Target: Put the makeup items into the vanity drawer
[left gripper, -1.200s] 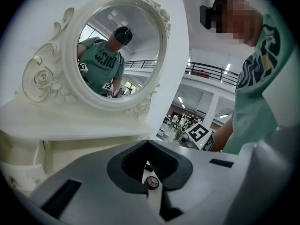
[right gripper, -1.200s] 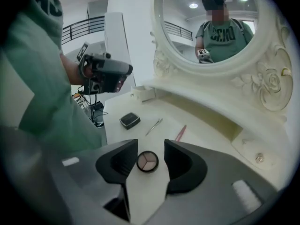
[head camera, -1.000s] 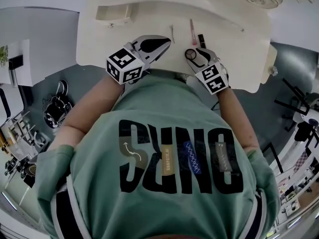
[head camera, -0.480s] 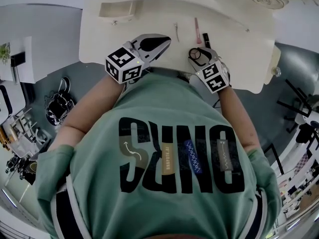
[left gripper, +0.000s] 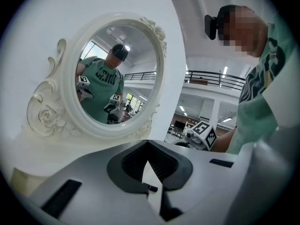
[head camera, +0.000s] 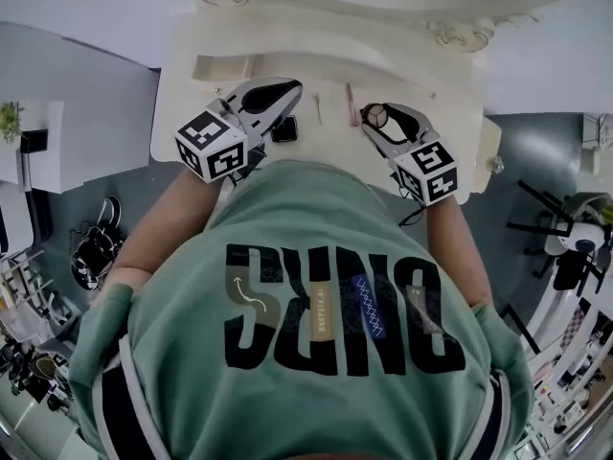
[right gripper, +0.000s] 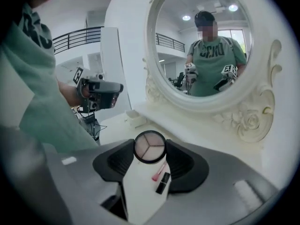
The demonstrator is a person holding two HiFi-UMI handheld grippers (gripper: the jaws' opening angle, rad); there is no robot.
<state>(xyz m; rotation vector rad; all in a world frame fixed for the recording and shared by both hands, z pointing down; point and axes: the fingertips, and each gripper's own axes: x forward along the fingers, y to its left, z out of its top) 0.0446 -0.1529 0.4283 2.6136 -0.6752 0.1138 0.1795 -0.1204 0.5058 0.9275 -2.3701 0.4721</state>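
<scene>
My right gripper (head camera: 375,113) is shut on a round compact (right gripper: 149,147) with three pale powder sections, held up above the white vanity top (head camera: 445,137). Below it on the top lie a pink stick (right gripper: 157,171) and a black lipstick (right gripper: 162,183). The pink stick (head camera: 351,104) and a thin pale stick (head camera: 318,107) lie between the grippers. My left gripper (head camera: 295,88) hovers over the top's left part, its jaw tips together and nothing held. A small dark item (head camera: 283,130) lies beneath it near the front edge.
An oval mirror (left gripper: 101,78) in an ornate white frame stands at the back of the vanity. A small white open box (head camera: 225,66) sits at the back left of the top. The person's body presses against the table's front edge.
Both grippers have risen from the vanity top. The right one has lifted the compact off the surface, leaving the black lipstick and pink stick behind.
</scene>
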